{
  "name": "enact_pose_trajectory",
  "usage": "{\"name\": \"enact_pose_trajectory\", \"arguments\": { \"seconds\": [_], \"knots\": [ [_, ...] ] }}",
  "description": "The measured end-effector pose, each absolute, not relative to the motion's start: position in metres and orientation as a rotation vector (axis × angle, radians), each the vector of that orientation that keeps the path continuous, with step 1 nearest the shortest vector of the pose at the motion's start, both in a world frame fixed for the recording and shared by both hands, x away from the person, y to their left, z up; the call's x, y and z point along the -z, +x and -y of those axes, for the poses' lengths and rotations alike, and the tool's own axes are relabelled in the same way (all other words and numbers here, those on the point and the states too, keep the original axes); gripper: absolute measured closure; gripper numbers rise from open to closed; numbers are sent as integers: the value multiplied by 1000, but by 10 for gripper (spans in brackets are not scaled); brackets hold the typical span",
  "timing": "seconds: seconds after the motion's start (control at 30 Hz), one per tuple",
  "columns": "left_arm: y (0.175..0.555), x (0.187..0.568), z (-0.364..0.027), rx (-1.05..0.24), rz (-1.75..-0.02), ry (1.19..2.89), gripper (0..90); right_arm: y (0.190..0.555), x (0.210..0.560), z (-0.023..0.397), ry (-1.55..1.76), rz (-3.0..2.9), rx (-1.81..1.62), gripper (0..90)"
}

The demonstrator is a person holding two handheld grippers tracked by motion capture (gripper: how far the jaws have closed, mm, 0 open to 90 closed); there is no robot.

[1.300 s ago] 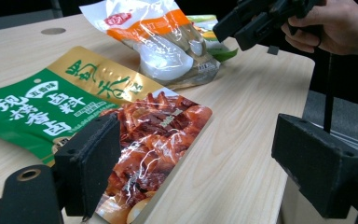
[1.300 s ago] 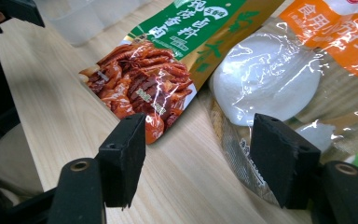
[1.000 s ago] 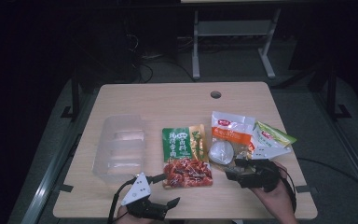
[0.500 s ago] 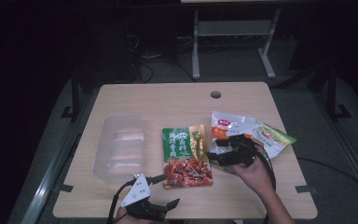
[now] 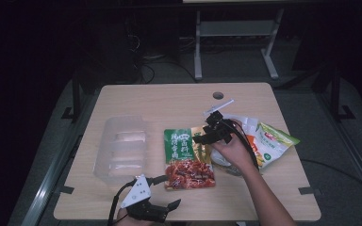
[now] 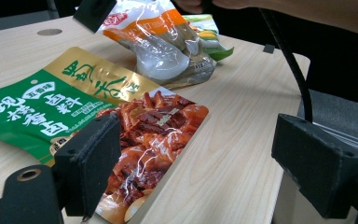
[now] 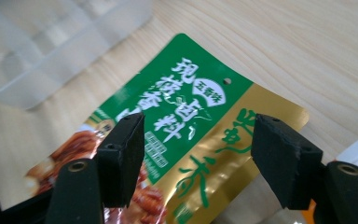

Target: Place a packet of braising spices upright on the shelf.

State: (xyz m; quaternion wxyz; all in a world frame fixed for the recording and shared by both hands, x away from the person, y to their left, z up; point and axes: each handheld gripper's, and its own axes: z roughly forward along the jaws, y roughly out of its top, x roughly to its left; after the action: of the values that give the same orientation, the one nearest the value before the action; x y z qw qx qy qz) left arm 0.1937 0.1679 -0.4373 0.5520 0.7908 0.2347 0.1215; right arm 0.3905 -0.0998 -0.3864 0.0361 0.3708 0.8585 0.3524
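1. High view first: we see our right gripper [image 5: 206, 136] now over the top edge of the green sauce packet [image 5: 187, 157], having swung in from the right side of the table, where it sat over the clear bag [image 5: 238, 127] a moment ago.
2. In the right gripper view our jaws stand wide apart with nothing between them, straddling the packet's [image 7: 186, 116] gold and green upper end from above; we cannot tell whether they touch it yet.
3. That packet lies flat near the middle of the table [image 5: 169, 101], its red printed end toward the near edge, just beside the clear plastic tray [image 5: 121, 148] on its left.
4. Our left gripper [image 5: 162, 197] has stayed at the near edge; in the left gripper view its jaws gape open and hold nothing, with the packet's [image 6: 98, 107] red end ahead of them.
5. We judge the shift means the packet is the next pick, probably bound for the tray; a flat foil edge will be hard to pinch.
6. A green bag [image 5: 275, 141] lies by the right edge.
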Motion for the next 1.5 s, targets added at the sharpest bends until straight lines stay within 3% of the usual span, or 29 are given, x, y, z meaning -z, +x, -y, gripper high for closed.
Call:
{"name": "enact_pose_trajectory", "arguments": {
  "seconds": [0.37, 0.97, 1.27, 1.5],
  "knots": [
    [193, 438, -166, -284, -549, 1871, 153, 416, 415, 100, 1320, -2616, -927, 362],
    [194, 438, -165, -281, -545, 1878, 155, 426, 438, 90, 1439, -2631, -800, 386],
    [194, 438, -165, -283, -547, 1886, 155, 425, 442, 88, 1418, -2660, -784, 547],
    [196, 437, -166, -289, -554, 1887, 157, 424, 442, 87, 1405, -2674, -824, 795]
  ]
}}
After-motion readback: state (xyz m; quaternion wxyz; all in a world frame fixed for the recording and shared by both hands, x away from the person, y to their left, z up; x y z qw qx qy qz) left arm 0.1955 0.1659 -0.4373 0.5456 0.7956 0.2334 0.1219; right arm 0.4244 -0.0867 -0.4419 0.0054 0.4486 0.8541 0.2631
